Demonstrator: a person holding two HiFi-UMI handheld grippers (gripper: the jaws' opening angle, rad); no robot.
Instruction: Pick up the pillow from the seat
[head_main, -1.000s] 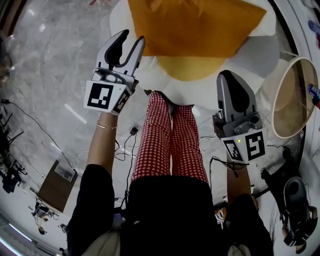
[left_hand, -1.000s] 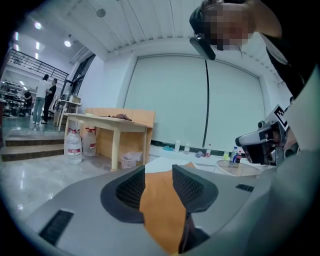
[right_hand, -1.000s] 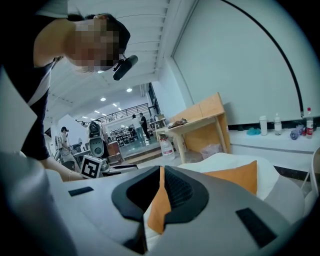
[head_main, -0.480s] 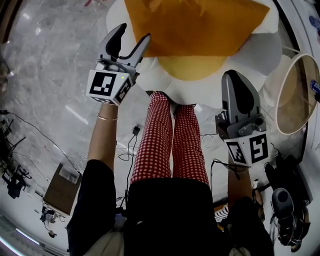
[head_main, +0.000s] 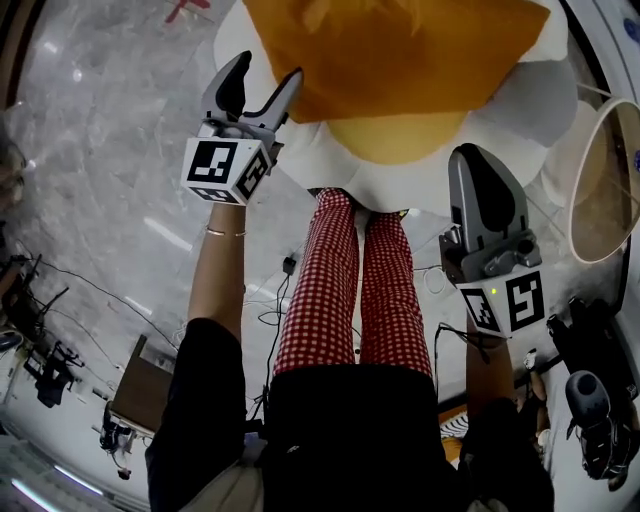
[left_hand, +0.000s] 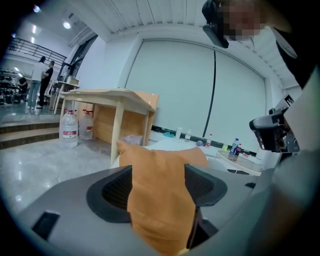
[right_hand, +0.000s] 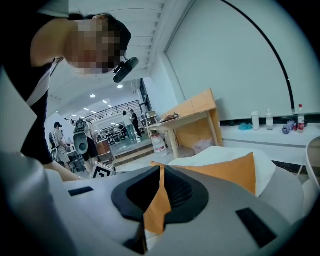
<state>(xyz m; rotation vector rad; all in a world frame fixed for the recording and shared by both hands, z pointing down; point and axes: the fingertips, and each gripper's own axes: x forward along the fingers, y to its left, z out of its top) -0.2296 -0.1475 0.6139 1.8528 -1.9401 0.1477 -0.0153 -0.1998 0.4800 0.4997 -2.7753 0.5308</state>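
Observation:
An orange pillow (head_main: 400, 50) lies on a white, egg-shaped seat (head_main: 530, 110) with a yellow cushion (head_main: 400, 135) under the pillow's near edge. My left gripper (head_main: 265, 72) is held just left of the pillow's near-left side, apart from it. Its jaws are opening, with nothing pressed between them. In the left gripper view the pillow (left_hand: 160, 190) shows through the gap, beyond the left gripper (left_hand: 157, 187). My right gripper (head_main: 478, 170) is shut and empty, short of the seat's near-right rim. Past the right gripper (right_hand: 161, 192) the pillow (right_hand: 225, 172) shows.
The person's legs in red-checked trousers (head_main: 350, 280) stand between the grippers. A round wooden side table (head_main: 610, 170) stands right of the seat. Cables (head_main: 270, 300) and a cardboard box (head_main: 150, 385) lie on the glossy floor. A wooden table (left_hand: 115, 100) and water bottles (left_hand: 70, 127) stand beyond the seat.
My left gripper's jaws have spread wider and it has moved a little forward, toward the seat. The right gripper has stayed shut and shifted slightly.

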